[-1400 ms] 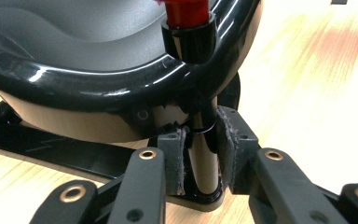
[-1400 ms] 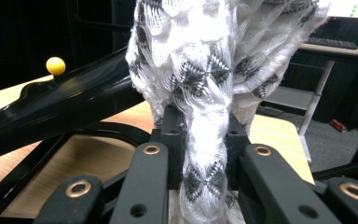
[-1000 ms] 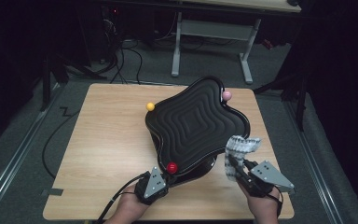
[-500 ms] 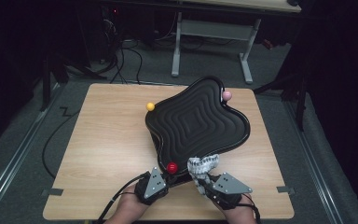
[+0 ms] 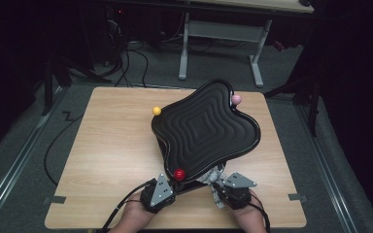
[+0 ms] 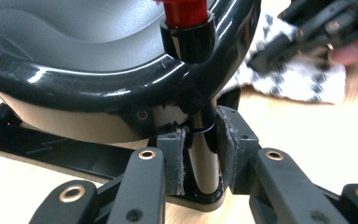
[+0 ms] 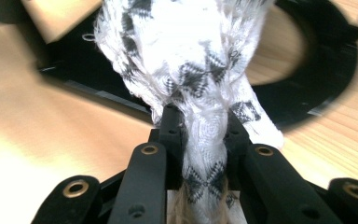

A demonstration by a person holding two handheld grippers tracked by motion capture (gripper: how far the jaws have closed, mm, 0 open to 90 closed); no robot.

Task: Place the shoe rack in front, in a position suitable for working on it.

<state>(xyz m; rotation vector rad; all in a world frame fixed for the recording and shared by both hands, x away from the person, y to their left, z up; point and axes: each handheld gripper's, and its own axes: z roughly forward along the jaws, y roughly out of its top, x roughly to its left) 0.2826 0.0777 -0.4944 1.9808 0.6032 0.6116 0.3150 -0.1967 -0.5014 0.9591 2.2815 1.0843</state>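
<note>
In the high view, a black wavy-edged tray (image 5: 206,131) is seen tilted on its stand over the near middle of a wooden table (image 5: 107,145). Three balls sit on its rim posts: yellow (image 5: 157,110) at the far left, pink (image 5: 236,99) at the far right, red (image 5: 178,174) at the near edge. The left gripper (image 5: 171,183) is held just below the red ball, at the tray's near edge. The right gripper (image 5: 214,182) is set close beside it, reaching under the tray's near right edge, where a bit of checked cloth (image 5: 217,171) is glimpsed.

In the left gripper view, a glossy black post (image 6: 204,158) under the tray's rim is clamped between the left gripper's (image 6: 200,156) padded jaws — the pads press on it from both sides. The post's red top (image 6: 184,11) is seen above, and the black-and-white cloth (image 6: 298,77) lies on the table beyond, with the other gripper on it.

In the right gripper view, the bunched cloth (image 7: 191,60) is pinched between the right gripper's (image 7: 205,135) jaws, which have just been easing open slightly — the fabric is nonetheless squeezed between the pads. Beyond it, the black base frame (image 7: 317,60) of the stand lies on the table.
</note>
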